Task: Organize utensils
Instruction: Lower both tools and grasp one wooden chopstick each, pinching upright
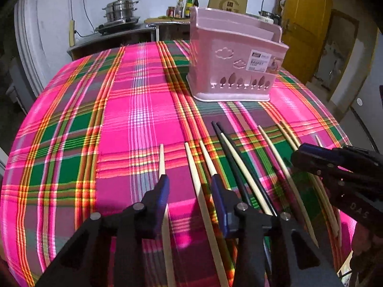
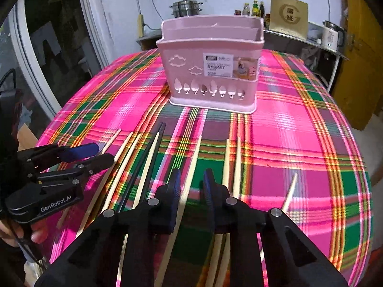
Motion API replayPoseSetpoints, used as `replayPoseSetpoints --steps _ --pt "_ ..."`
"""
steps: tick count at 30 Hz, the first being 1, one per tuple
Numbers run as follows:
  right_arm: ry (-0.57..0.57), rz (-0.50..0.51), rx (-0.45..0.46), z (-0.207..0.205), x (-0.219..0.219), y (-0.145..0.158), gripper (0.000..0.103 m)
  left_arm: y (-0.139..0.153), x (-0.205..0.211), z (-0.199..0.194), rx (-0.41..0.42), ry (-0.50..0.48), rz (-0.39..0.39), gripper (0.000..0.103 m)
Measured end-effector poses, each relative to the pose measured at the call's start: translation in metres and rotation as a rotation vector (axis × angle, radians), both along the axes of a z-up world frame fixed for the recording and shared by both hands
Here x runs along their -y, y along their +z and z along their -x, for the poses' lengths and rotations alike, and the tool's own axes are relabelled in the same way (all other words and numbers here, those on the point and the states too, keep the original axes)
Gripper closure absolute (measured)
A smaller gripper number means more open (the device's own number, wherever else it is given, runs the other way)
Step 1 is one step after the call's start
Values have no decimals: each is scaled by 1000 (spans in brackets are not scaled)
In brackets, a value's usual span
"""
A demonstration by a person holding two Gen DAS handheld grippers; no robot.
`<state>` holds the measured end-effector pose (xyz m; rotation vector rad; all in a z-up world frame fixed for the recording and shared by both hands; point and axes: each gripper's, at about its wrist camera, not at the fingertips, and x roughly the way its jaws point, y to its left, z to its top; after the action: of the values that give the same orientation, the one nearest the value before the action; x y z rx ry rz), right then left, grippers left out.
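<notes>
Two handheld grippers are hovering low over a plaid-covered worktop (image 2: 299, 124) strewn with chopsticks. At lower left of the left wrist view, the left gripper (image 1: 189, 186) is holding its jaws apart and empty, straddling one pale chopstick (image 1: 195, 179) whose long axis is running away from the camera, toward the far edge, in line with the jaws. Further right, a black pair (image 1: 229, 157) is lying among more pale sticks.

In the right wrist view, the right gripper (image 2: 191, 181) is likewise standing with jaws apart, gripping nothing, a pale chopstick (image 2: 194, 160) passing up between them. Roughly eight pale chopsticks and two black ones are counting out across the cloth, though some may be hidden under the tools.

The single pink utensil basket (image 2: 210, 67) is sitting upright at upper centre, well beyond the chopstick tips and looking empty. Each gripper appears about equally placed to close on its own stick.
</notes>
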<state>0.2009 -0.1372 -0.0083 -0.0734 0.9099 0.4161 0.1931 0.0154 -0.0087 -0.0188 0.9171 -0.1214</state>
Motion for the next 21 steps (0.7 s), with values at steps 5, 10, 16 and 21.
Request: replayPoseSetpoints --steps 5,10,16,21 --pt "-3 17 -35 -16 -5 -8 86 -4 0 -9 -26 -7 11 68" --pt "-7 35 -56 -26 -11 -16 86 -5 1 -14 -41 -13 -2 69" --pt "-8 50 -69 -34 -16 -17 86 -5 5 -22 -56 -26 -52 73" --pt "-14 65 -77 -41 -20 -17 86 -4 8 -26 -63 -39 -70 73"
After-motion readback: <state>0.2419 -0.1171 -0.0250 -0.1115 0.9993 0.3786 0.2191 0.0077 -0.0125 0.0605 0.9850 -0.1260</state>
